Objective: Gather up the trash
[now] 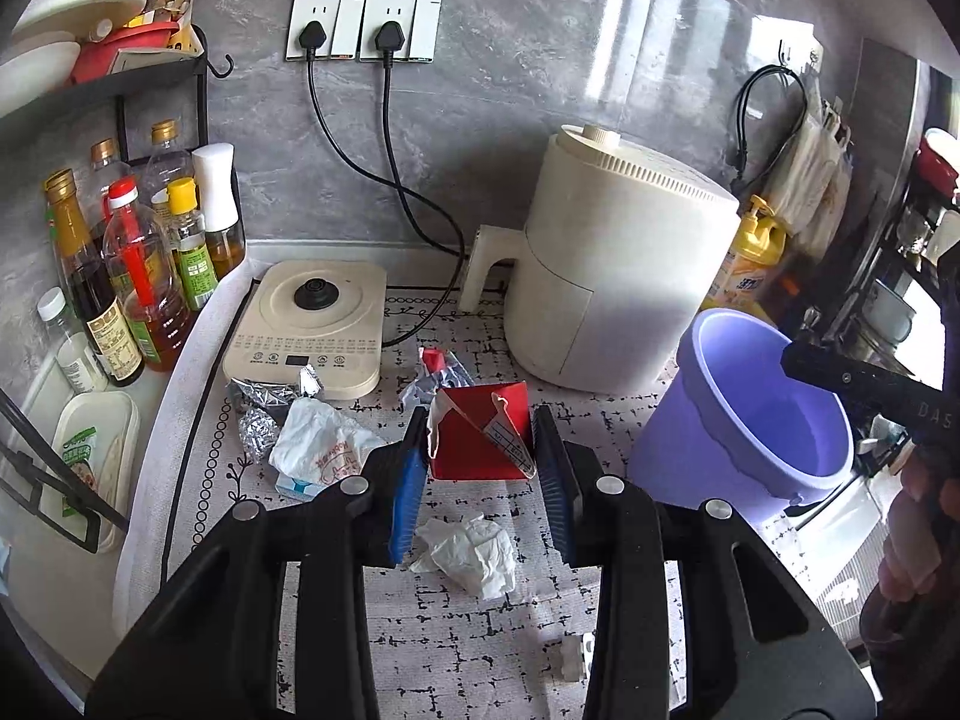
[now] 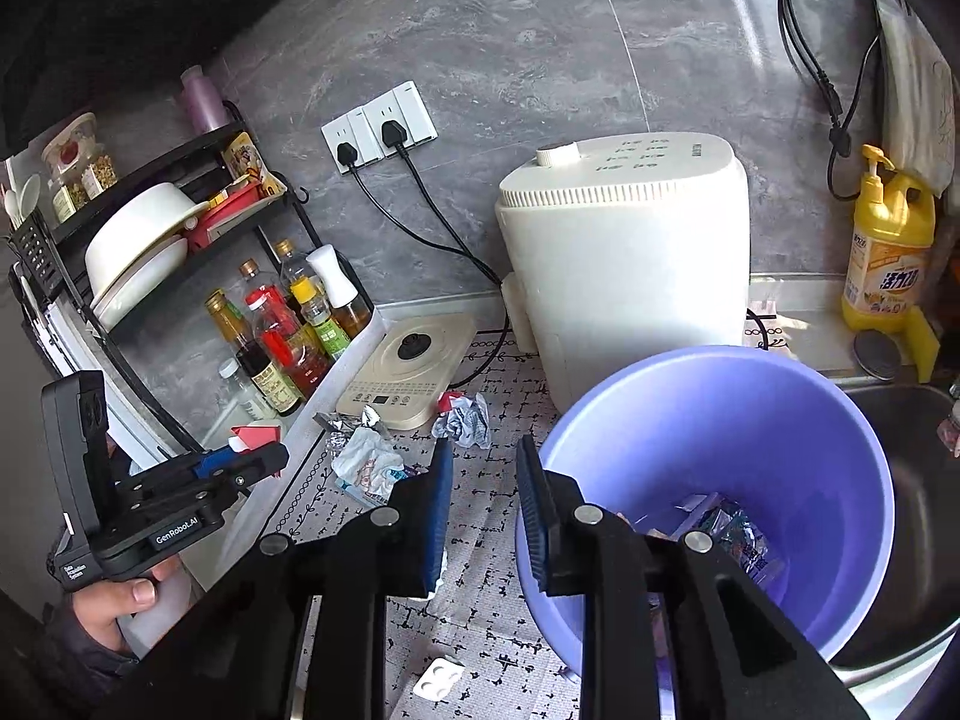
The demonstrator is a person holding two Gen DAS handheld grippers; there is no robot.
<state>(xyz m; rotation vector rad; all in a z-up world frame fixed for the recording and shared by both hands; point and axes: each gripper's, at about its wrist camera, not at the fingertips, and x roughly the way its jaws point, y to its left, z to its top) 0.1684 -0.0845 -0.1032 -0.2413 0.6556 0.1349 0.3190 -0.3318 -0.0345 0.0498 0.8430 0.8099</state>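
left gripper (image 1: pixel 480 456) fingers clamp the red carton (image 1: pixel 480 438), lifted off the desk (image 1: pixel 480 648) above a crumpled tissue (image 1: pixel 471 555). right gripper (image 2: pixel 483 510) fingers part open, empty, left one outside the purple bin (image 2: pixel 720 420) rim.

A red carton (image 1: pixel 480 432), lavender bin (image 1: pixel 750 414), cream air fryer (image 1: pixel 618 276), and white tissue (image 1: pixel 471 555) on a black-and-white patterned counter (image 1: pixel 480 660) mat; grey marbled wall (image 1: pixel 510 90).
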